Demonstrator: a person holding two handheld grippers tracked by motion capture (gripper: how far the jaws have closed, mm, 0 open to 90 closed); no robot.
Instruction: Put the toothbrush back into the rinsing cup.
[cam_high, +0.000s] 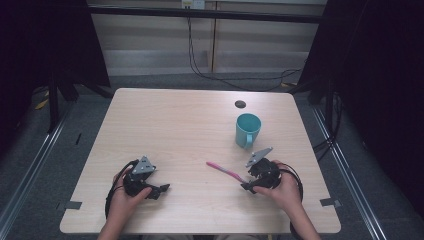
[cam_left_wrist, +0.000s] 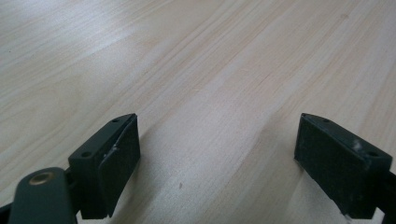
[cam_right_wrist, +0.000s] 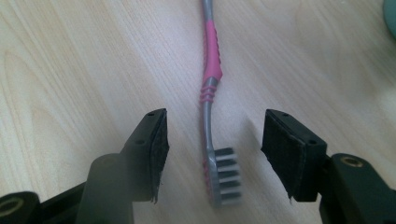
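The right tongs (cam_right_wrist: 212, 140) stand apart either side of the brush head of a pink toothbrush (cam_right_wrist: 211, 74) lying flat on the surface (cam_high: 165, 125); its handle end is cut off; the left tongs (cam_left_wrist: 217, 158) gape over bare wood; a teal mug (cam_high: 247, 130) stands near.
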